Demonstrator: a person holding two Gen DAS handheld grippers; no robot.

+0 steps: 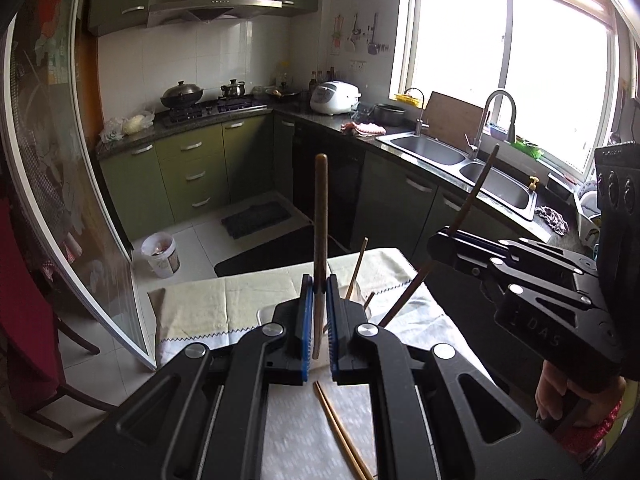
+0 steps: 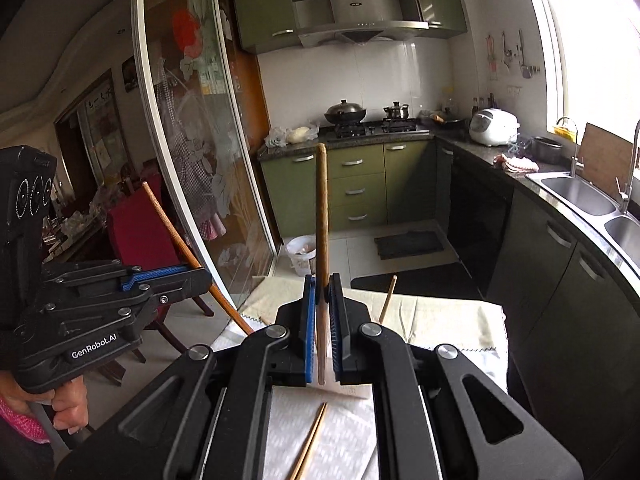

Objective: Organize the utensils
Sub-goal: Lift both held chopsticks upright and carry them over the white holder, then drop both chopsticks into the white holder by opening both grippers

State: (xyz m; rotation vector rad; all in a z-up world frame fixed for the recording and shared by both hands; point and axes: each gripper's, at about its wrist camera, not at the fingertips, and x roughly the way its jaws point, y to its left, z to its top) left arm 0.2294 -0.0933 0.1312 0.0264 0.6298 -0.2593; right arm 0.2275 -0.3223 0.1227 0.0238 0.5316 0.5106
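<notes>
Each gripper carries one wooden chopstick clear of the table, so the sorting is partly under way and far from finished. The left gripper (image 1: pixel 320 292) has its blue pads clamped narrow on a brown chopstick (image 1: pixel 321 216) that stands almost upright between them, its blunt end high against the dark cabinets. The right gripper (image 2: pixel 323 292) pinches a second chopstick (image 2: pixel 322 208) the same way, upright and slightly tilted; in the left wrist view that gripper shows at right, with its stick slanting across the sink. Still left on the table: a loose pair of chopsticks (image 1: pixel 340 432) lying together on the white patterned cloth (image 1: pixel 296 420) near the person, under the grippers. Farther off, more sticks (image 1: pixel 357 270) lean upright in what looks like a clear container, though its shape is hard to make out; that is probably where the held ones belong. Both grippers are raised above the table, side by side but apart, angled forward and downward toward its far edge. A hand (image 2: pixel 68 408) in a pink sleeve grips the left handle.
</notes>
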